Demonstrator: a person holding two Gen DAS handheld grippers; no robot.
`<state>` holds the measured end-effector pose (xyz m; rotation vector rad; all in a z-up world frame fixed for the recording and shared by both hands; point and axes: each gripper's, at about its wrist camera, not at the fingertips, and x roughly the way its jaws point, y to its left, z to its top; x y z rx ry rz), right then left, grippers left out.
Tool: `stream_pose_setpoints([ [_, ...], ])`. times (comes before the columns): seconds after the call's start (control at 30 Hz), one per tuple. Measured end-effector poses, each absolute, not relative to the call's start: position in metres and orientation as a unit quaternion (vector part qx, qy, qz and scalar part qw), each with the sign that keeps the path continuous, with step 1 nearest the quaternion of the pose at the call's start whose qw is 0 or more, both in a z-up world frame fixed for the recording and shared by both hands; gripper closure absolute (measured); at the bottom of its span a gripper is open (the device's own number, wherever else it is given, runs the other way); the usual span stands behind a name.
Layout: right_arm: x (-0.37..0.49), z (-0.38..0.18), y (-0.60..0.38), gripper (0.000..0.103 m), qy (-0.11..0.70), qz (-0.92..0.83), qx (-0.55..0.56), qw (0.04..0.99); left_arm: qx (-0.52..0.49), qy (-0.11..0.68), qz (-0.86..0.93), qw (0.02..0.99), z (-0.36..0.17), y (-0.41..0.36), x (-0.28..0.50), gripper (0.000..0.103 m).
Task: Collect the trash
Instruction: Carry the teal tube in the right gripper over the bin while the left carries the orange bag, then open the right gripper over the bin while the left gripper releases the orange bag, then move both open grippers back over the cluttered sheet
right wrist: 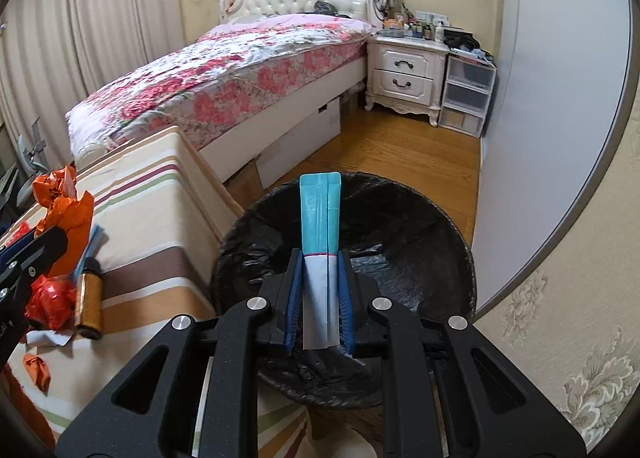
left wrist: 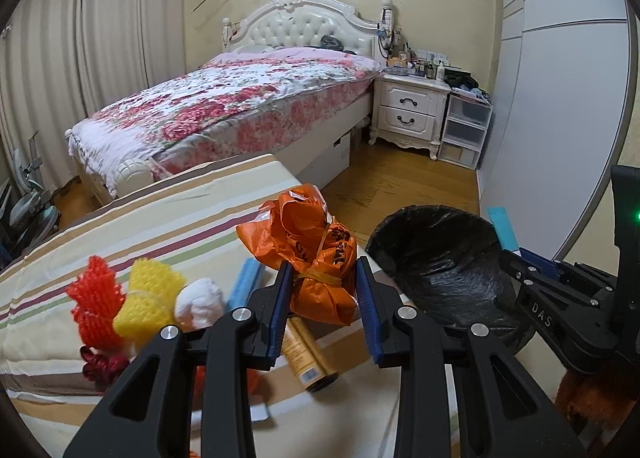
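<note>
On the striped surface [left wrist: 168, 217] lie, from the left, a red net [left wrist: 94, 298], a yellow net [left wrist: 148, 298], a white wad [left wrist: 200, 302] and a gold tube [left wrist: 308, 354]. The left gripper [left wrist: 322, 298] is clamped on an orange bag [left wrist: 316, 258] above them. To the right, the right gripper [right wrist: 319, 294] pinches a teal packet [right wrist: 320, 217] over the black-lined bin [right wrist: 420, 258].

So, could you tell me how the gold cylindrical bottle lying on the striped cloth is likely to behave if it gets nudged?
The gold bottle lies on its side, so it would probably roll. Its shiny surface may be slippery. It looks rigid, unlike the crumpled orange bag beside it.
</note>
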<state>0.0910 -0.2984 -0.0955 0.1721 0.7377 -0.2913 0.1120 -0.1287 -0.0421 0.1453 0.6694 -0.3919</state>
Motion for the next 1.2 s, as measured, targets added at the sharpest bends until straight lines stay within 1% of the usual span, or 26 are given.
stream_pose_setpoints([
  [0.27,0.104,-0.112,-0.326,0.086,0.37,-0.162,0.101,0.909,0.098,0.325,-0.207,0.917,-0.055,-0.18,0.131,0.07],
  [0.5,0.12,-0.122,-0.339,0.084,0.376,-0.177,0.105,0.904,0.118,0.341,-0.214,0.908,-0.069,-0.204,0.145,0.069],
  [0.57,0.121,-0.124,-0.344,0.084,0.373,-0.182,0.106,0.904,0.127,0.343,-0.21,0.907,-0.073,-0.209,0.147,0.065],
  [0.6,0.122,-0.126,-0.346,0.08,0.373,-0.186,0.109,0.902,0.131,0.343,-0.205,0.907,-0.074,-0.211,0.149,0.055],
  [0.63,0.122,-0.126,-0.348,0.072,0.374,-0.188,0.112,0.901,0.132,0.345,-0.202,0.907,-0.075,-0.211,0.149,0.043],
  [0.7,0.12,-0.128,-0.351,0.066,0.371,-0.192,0.116,0.901,0.128,0.345,-0.2,0.908,-0.076,-0.21,0.15,0.038],
  [0.77,0.119,-0.128,-0.353,0.065,0.371,-0.194,0.116,0.901,0.129,0.344,-0.195,0.909,-0.075,-0.209,0.151,0.033],
  [0.97,0.113,-0.123,-0.351,0.06,0.367,-0.2,0.111,0.902,0.12,0.349,-0.185,0.911,-0.068,-0.201,0.148,0.029],
  [1.03,0.11,-0.12,-0.348,0.055,0.366,-0.199,0.112,0.902,0.118,0.348,-0.182,0.912,-0.064,-0.195,0.144,0.029],
  [1.2,0.098,-0.111,-0.33,0.054,0.364,-0.184,0.102,0.907,0.119,0.345,-0.169,0.915,-0.057,-0.175,0.129,0.029],
])
